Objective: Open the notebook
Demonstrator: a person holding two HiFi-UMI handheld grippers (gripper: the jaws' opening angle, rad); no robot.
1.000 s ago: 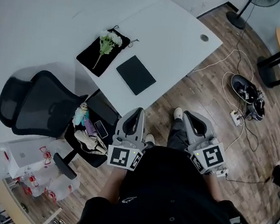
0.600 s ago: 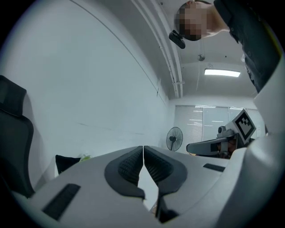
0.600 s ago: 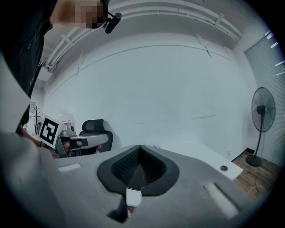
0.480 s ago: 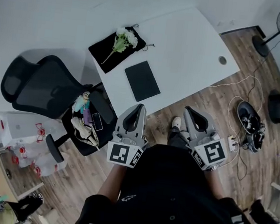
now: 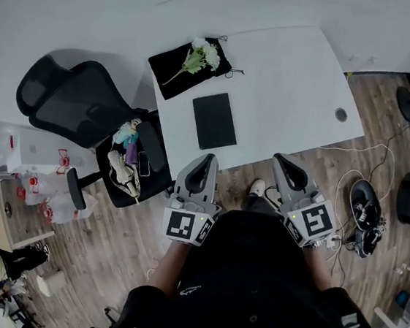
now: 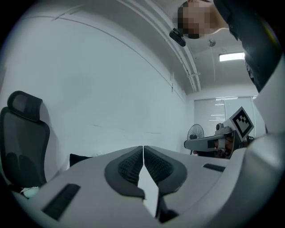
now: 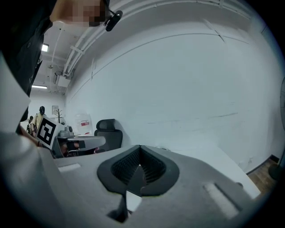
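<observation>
Short of the table's near edge: left gripper (image 5: 206, 161) and right gripper (image 5: 282, 161), jaws of both pressed together on nothing. Best to carry both forward over that edge, part one pair of jaws, pin the spine side with the other, then slip a tip under the cover's free edge and lift slowly. Spine side not readable from here. Flat and closed by the near-left corner: the black rectangular notebook (image 5: 214, 120). Beyond it, at the far-left corner, a black cloth (image 5: 173, 66) under white flowers (image 5: 204, 52). Otherwise bare white table (image 5: 295, 82). Left of the table, a black mesh office chair (image 5: 68, 104); to the right, wood-plank floor (image 5: 381, 165), black shoes (image 5: 365, 207).
</observation>
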